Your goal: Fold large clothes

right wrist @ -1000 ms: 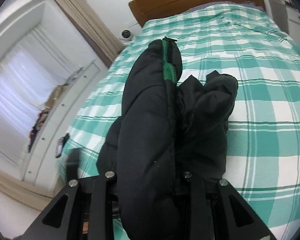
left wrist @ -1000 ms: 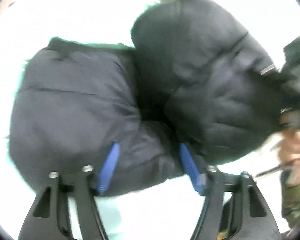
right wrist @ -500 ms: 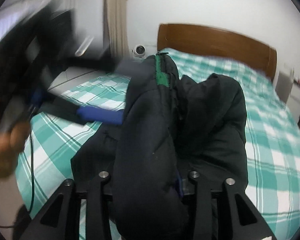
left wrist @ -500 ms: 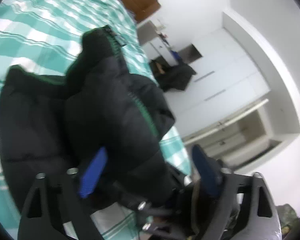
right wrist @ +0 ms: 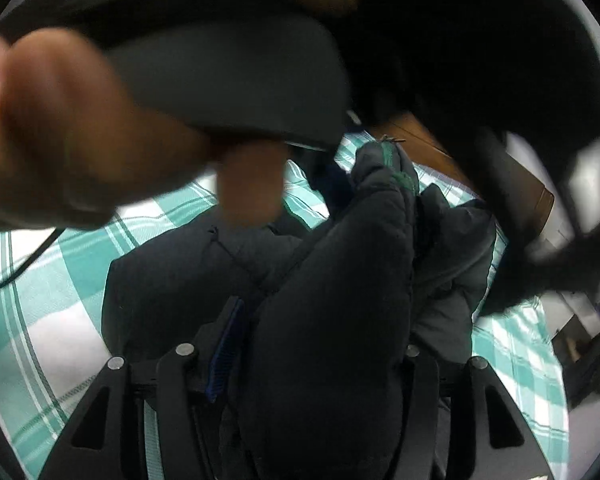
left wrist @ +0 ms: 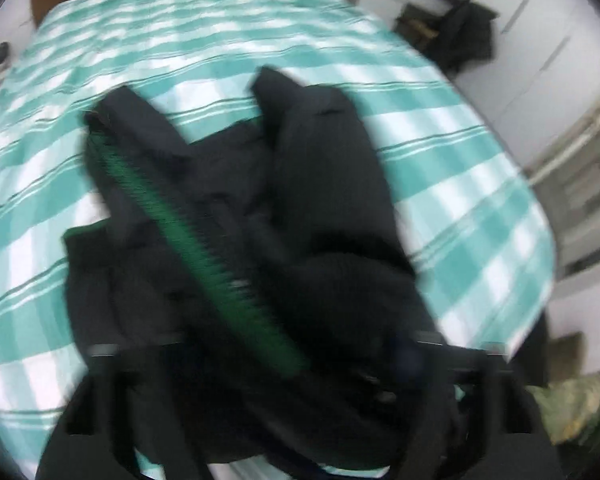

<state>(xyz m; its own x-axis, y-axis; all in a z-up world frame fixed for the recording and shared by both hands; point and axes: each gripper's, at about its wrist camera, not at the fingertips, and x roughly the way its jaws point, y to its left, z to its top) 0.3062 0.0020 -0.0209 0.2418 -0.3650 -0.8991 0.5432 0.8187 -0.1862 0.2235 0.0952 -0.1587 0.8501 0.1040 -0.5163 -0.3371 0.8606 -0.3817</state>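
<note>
A black puffer jacket [left wrist: 320,208] with a green zipper [left wrist: 204,236] lies bunched on the teal checked bed [left wrist: 460,184]. The left wrist view is blurred. My left gripper [left wrist: 260,360] points down over the near part of the jacket. Its jaws are closing, and fabric fills the gap between them. In the right wrist view a thick fold of the jacket [right wrist: 340,320] runs between the jaws of my right gripper [right wrist: 320,344], which are opening. The blue left pad [right wrist: 228,348] stands bare beside the fold. The right pad is hidden.
A hand [right wrist: 60,140] on the left gripper's grey body [right wrist: 228,76] fills the top of the right wrist view, a cable [right wrist: 28,264] trailing below. Also in view: wooden headboard [right wrist: 420,140], dark clothes [left wrist: 468,36] by white cupboards [left wrist: 560,60], camouflage sleeve [left wrist: 572,408].
The left gripper swung over the jacket and its jaws narrowed around the fabric. The right gripper sank and rolled, and its jaws widened off the fold. The hand with the left gripper came close before the right camera.
</note>
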